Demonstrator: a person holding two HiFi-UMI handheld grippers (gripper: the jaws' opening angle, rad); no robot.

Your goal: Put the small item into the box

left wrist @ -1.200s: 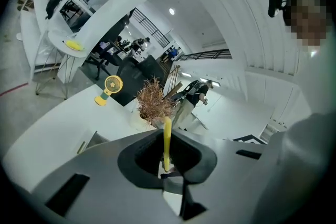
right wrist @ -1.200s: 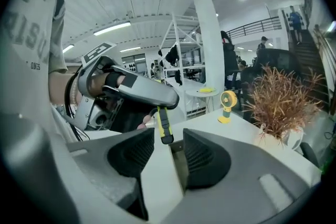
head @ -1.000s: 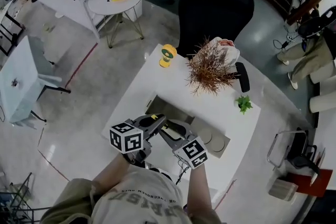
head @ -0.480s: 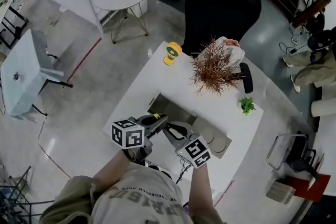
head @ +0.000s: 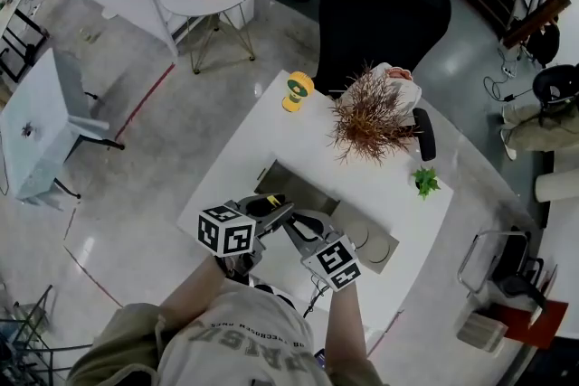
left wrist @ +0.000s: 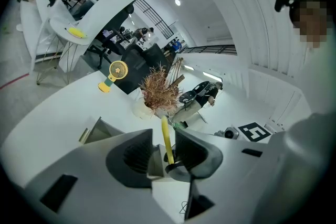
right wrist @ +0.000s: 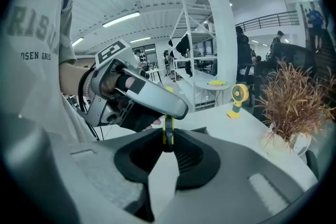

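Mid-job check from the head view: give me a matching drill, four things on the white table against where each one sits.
Things:
1. yellow fan
2. dried plant
3. small green plant
4. box

Places on the table:
A. right edge
B. near side, top open
C. far left corner
D. far edge, brown and spiky

Pairs: 1-C, 2-D, 3-A, 4-B
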